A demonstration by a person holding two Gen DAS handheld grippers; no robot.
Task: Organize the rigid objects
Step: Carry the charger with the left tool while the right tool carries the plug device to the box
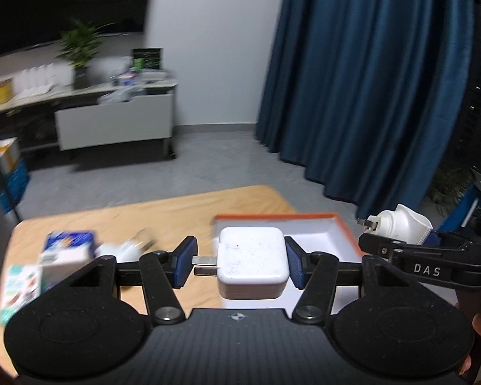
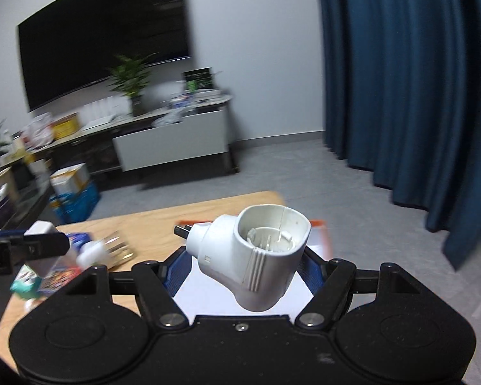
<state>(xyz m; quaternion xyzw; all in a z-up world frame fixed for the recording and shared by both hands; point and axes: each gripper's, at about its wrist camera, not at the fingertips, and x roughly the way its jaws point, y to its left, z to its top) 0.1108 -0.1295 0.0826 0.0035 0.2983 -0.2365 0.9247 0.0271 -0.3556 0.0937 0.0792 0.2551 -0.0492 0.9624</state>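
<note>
Two items held above a tan wooden table (image 1: 163, 211). Square white charger (image 1: 252, 261), speckled, prongs pointing left, long axis left-right, clamped in the left gripper (image 1: 240, 264) over an orange-rimmed white box (image 1: 317, 221). Hollow white plug adapter (image 2: 256, 256), prongs far-left, open mouth upward, pinched in the right gripper (image 2: 243, 271). Room: grey floor, blue curtain (image 1: 368, 80).

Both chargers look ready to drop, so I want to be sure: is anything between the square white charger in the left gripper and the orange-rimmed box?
Nothing visible does. The square white charger, held in the left gripper, hangs right over the orange-rimmed box, whose white floor looks bare. The right gripper with its white plug adapter sits off to the side.
</note>
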